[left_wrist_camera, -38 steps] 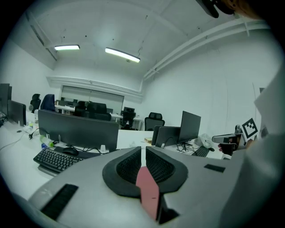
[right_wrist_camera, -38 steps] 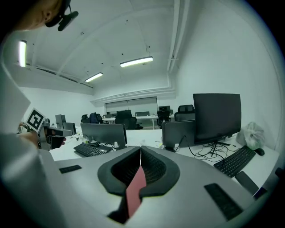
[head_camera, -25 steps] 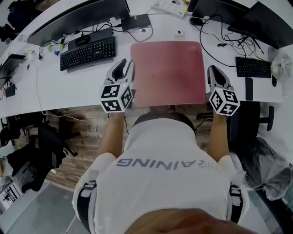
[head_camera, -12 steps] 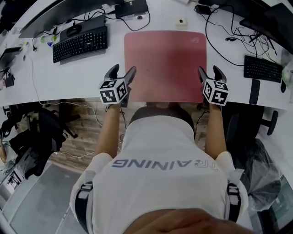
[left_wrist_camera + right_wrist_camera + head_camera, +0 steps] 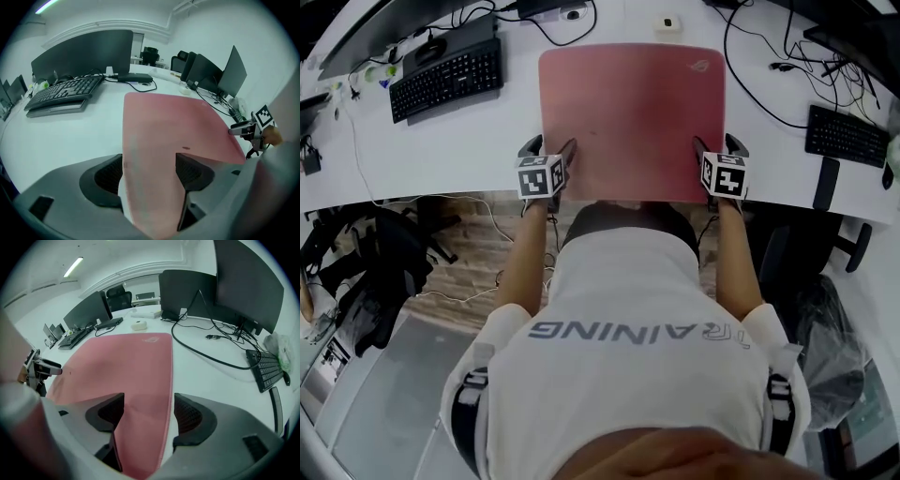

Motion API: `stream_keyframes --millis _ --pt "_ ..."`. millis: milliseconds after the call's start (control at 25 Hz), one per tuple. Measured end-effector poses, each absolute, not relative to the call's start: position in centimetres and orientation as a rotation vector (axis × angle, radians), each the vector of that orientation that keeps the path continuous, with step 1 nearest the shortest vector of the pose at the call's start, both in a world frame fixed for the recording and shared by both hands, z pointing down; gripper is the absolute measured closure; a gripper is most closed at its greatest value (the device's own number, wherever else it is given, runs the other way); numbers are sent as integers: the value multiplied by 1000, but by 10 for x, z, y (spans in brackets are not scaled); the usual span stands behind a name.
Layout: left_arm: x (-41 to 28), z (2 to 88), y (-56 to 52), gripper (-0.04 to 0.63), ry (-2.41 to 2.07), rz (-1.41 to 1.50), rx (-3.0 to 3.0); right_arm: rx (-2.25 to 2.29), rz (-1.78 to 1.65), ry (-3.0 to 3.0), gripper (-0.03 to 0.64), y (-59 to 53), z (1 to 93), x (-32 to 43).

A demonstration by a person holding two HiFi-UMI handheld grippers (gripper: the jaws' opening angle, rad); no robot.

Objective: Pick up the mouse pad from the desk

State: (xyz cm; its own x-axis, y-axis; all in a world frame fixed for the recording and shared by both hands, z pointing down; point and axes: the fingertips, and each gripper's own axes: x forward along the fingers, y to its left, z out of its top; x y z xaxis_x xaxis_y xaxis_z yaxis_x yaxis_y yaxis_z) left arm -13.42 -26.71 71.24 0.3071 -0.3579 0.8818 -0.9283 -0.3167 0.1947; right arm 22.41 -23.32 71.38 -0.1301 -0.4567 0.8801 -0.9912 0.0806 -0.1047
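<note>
1. Jaws of the left gripper (image 5: 550,150) stand wide apart, having just been opening. The near left corner of the large, flat, pinkish-red fabric mouse pad (image 5: 633,117) lies in the gap, and neither jaw presses on it.
2. On the right gripper (image 5: 719,147) the jaws are just as wide and have also just been opening. They straddle the pad's right edge at its near corner and grip nothing.
3. One gripper sits at each near corner, both tilted down at the desk. This is likely so the two can pinch the front edge together and raise a wide, floppy sheet evenly, without one side sagging.
4. The mouse pad lies flat on the smooth white curved desk (image 5: 441,150), with its near edge at the desk's front lip, straight ahead of the person.
5. A black keyboard (image 5: 447,67) sits well to the pad's left. A second black keyboard (image 5: 848,136) lies far to the right, past loose black cables (image 5: 759,70). A small white device (image 5: 667,22) rests just beyond the far edge. Nothing lies on the pad.
6. The room is an open office, with dark monitors (image 5: 84,54) along the desk's back and black office chairs (image 5: 119,294) beyond. Wood-patterned floor (image 5: 478,253) shows under the desk.
</note>
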Motion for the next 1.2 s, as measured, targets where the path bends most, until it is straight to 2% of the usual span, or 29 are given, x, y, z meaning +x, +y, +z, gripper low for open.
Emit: stream_keyframes --millis 360,480,800,920,1000,1040,1080,1120,1200 --pt "-133 725 -268 249 -1190 1050 1802 1474 1035 -1626 279 -230 724 228" --pt "-136 725 -269 230 -1187 1062 1790 1488 1034 -1617 281 -228 724 226" --pt "-135 724 -267 241 -1200 1089 1747 1492 1042 -1582 299 -227 724 221" --pt "-134 722 -267 248 -1201 1114 1746 1494 1029 -1577 383 -227 722 214" --pt "-134 718 -266 263 -1216 1141 1766 1494 1026 -1582 397 -227 722 211" --pt "-133 717 -265 281 -1225 1159 1777 1491 1046 -1588 411 -227 722 210" --pt "-131 717 -263 365 -1230 1178 1787 1483 1064 -1597 417 -227 722 209" --pt "-128 718 -260 565 -1229 1193 1797 1473 1070 -1606 419 -227 722 208" --pt "-122 720 -255 566 -1221 1215 1821 1458 1049 -1617 453 -226 720 205"
